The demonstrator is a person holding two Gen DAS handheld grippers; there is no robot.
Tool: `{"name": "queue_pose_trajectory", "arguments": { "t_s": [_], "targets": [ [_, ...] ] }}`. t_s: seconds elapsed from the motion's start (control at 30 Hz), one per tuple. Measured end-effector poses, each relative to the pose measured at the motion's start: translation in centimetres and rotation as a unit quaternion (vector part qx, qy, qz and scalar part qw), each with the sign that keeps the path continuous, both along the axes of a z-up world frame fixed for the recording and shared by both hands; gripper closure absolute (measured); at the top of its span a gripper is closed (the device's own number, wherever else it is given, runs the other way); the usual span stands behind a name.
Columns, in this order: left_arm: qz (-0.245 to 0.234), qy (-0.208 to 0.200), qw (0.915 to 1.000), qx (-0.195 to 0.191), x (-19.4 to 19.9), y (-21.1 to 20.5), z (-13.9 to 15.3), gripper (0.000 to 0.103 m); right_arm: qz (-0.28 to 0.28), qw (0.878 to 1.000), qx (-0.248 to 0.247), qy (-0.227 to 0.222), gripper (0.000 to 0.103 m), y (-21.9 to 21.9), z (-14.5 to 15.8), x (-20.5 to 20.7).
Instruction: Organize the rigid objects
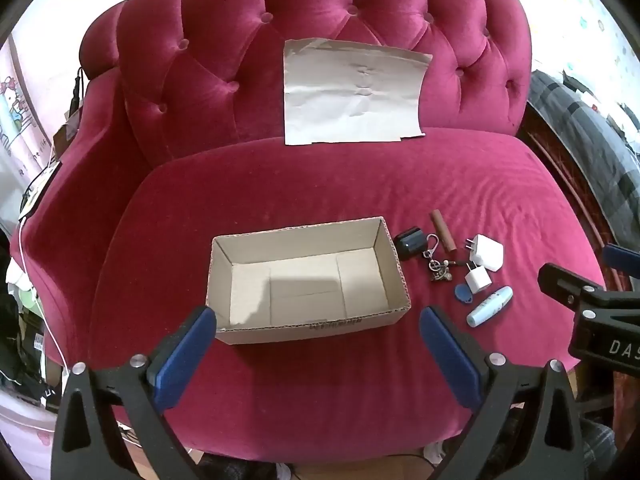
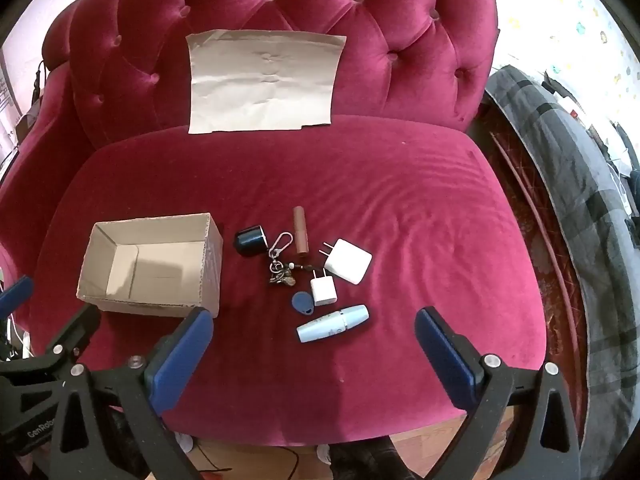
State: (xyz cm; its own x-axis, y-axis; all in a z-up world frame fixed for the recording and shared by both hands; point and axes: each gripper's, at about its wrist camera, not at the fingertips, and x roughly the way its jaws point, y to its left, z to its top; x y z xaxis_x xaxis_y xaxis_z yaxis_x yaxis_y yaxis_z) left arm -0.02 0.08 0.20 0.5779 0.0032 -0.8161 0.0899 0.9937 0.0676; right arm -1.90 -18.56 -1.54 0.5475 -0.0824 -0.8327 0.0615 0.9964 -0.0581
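An open, empty cardboard box (image 1: pixel 308 276) (image 2: pixel 152 268) sits on the red velvet chair seat (image 1: pixel 320 184). To its right lie small items: a black cap-like piece (image 2: pixel 250 240), a keyring with charms (image 2: pixel 282 266), a brown tube (image 2: pixel 301 232), a large white charger (image 2: pixel 347 266), a small white charger (image 2: pixel 324 291), a blue key fob (image 2: pixel 302 303) and a pale blue tube (image 2: pixel 333 323). My left gripper (image 1: pixel 318 340) is open above the box's near edge. My right gripper (image 2: pixel 314 344) is open just in front of the pale blue tube. Both are empty.
A sheet of brown paper (image 2: pixel 264 82) leans on the tufted chair back. A bed with a dark plaid blanket (image 2: pixel 580 200) stands to the right. Cables and clutter (image 1: pixel 24 280) lie left of the chair. Wooden floor (image 2: pixel 280 456) shows below the seat's front edge.
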Motion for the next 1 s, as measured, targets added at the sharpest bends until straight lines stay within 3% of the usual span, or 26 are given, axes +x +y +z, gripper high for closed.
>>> {"name": "queue_pose_trajectory", "arguments": {
  "t_s": [1.0],
  "targets": [
    [0.001, -0.001, 1.0, -0.007, -0.05, 0.69, -0.06, 0.0, 0.001, 1.0, -0.001, -0.006, 0.0, 0.46, -0.13, -0.03]
  ]
}}
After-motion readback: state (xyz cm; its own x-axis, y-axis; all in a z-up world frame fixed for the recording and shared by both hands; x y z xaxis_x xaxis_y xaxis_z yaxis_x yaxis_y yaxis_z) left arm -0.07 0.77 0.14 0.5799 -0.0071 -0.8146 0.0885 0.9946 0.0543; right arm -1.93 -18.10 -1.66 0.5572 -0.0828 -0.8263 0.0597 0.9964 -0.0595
